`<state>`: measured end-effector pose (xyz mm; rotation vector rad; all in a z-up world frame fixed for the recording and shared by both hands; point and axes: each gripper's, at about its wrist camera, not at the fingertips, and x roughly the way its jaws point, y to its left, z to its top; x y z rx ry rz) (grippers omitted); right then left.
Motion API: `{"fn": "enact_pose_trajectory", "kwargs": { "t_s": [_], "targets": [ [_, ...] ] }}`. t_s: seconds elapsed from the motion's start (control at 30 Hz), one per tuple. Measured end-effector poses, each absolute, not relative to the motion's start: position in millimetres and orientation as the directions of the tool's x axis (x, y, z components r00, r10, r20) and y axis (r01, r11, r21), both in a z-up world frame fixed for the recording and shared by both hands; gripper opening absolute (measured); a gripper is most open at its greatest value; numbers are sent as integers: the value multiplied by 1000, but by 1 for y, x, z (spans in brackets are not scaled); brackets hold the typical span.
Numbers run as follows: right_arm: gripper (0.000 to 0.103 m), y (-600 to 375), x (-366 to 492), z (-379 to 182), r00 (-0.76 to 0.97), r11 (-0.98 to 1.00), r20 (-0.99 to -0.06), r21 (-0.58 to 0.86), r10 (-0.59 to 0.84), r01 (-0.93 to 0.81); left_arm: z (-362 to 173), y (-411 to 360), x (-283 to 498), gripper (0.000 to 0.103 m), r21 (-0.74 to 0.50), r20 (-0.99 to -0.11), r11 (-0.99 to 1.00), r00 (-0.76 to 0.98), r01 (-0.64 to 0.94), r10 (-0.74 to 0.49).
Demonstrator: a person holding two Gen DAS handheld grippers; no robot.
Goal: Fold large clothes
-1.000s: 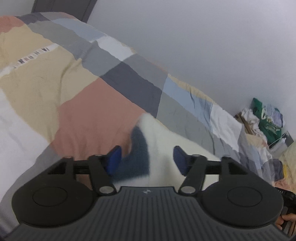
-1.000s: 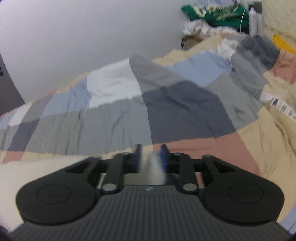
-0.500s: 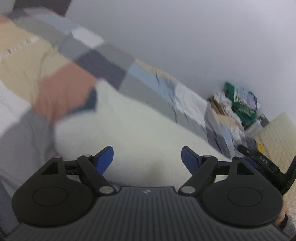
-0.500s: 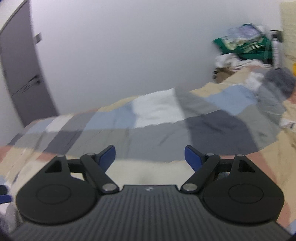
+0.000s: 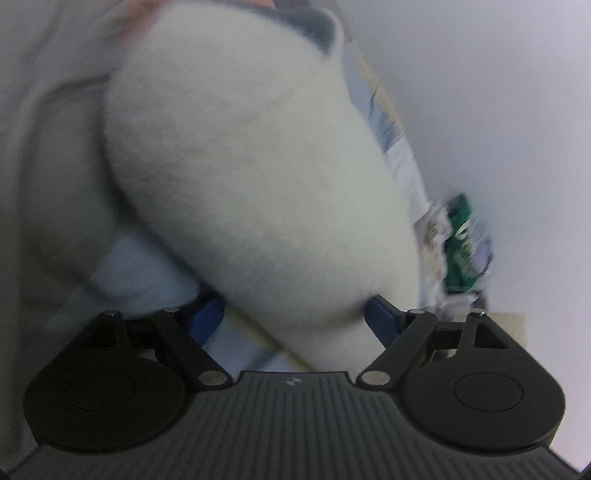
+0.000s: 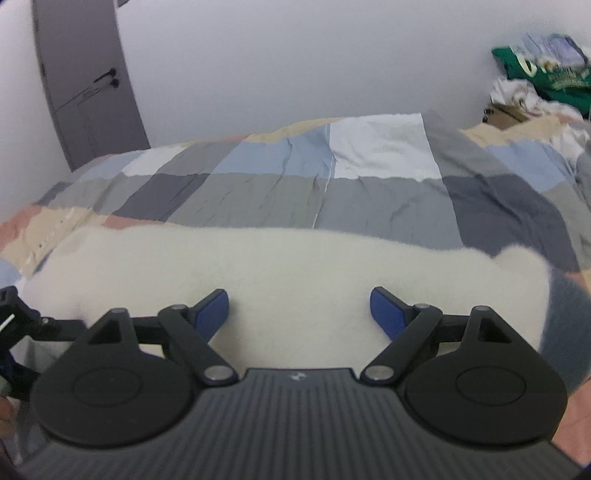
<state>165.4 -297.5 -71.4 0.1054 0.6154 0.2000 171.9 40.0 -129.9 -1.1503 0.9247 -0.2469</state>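
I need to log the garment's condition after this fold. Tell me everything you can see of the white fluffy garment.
The white fluffy garment looks like thick cream-white fleece or fuzzy knit with a dark blue-grey trim at one end. It lies flat across the patchwork bedspread as a long, rounded, folded bundle. Neither pair of jaws grips it: the left gripper and right gripper have just been opening and stand wide over it, though the blurred left view leaves contact uncertain.

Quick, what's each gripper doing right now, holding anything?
Left gripper: open, holding nothing; white fleece garment lies ahead.
Right gripper: open, empty, above that garment.
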Motion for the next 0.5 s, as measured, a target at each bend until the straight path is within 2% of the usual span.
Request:
{"fn": "enact_pose_trajectory", "kwargs": {
  "t_s": [0.33,0.37,0.5],
  "targets": [
    [85,-299,158,-68,798,966,-552,213,242,-146,-136,37,178,84,-896,-429,346,737,-277,-523],
    [85,-300,155,-66,800,959,-541,243,258,-145,-136,36,178,83,-897,-427,341,747,-281,-510],
    [85,-306,130,-58,784,866,-471,473,405,-163,-132,31,177,68,-893,-428,349,771,-283,-471]
  ]
}}
